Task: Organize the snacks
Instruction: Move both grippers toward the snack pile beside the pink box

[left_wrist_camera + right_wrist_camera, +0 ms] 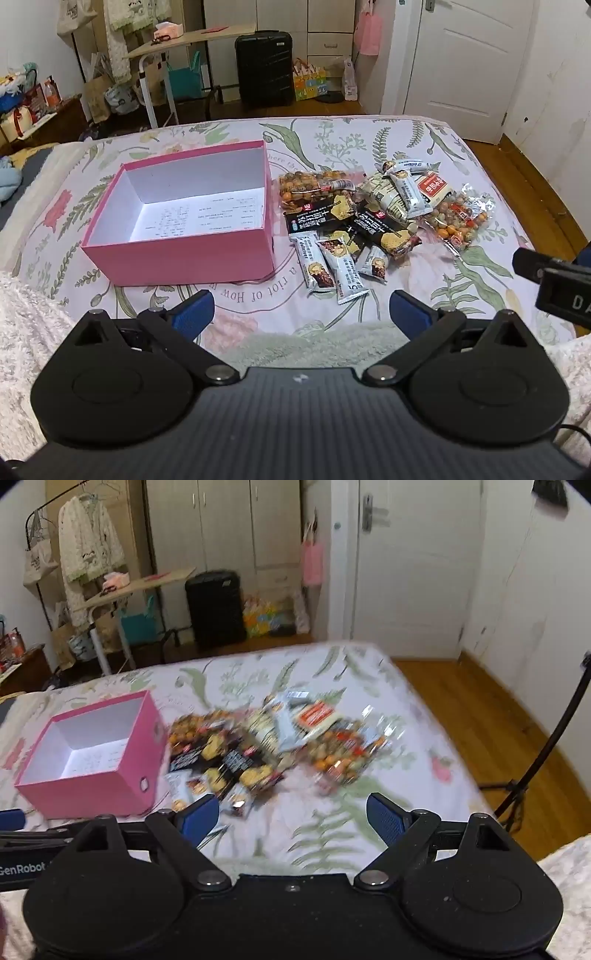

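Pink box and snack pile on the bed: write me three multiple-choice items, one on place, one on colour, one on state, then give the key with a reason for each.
1. Seen from the left wrist view, where does the snack pile lie?
A. Inside the box
B. On the bedspread to the right of the box
C. On the floor

2. What colour is the inside of the pink box?
A. White
B. Black
C. Green

3. How does the left gripper stand?
A. Shut on a snack bar
B. Shut on the box rim
C. Open, with nothing between its fingers

Key: B, the packets sit on the floral bedspread beside the box's right wall. A, its inner walls and floor are white. C, its blue pads stand wide apart over bare bedding.
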`<action>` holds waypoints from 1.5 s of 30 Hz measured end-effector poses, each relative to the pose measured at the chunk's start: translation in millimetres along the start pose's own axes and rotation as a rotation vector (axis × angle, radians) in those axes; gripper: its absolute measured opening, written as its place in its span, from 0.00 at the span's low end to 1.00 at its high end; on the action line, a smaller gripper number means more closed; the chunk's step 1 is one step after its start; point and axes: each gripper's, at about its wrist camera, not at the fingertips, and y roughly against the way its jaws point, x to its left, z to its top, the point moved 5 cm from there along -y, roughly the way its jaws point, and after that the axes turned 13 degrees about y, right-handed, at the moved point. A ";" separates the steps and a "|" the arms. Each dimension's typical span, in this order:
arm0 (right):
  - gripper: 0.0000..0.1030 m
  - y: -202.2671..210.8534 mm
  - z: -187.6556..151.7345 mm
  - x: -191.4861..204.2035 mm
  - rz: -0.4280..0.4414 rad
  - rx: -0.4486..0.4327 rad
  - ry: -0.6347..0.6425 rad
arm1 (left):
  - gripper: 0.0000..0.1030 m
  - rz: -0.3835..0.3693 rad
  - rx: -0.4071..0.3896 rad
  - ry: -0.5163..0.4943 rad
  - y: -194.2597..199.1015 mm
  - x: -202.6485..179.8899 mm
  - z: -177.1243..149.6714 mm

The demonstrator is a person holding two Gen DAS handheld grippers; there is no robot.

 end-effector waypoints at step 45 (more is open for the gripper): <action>0.88 -2.2 0.6 -0.8 0.215 -0.236 0.005 | 0.98 -0.104 -0.016 0.032 -5.0 18.3 19.0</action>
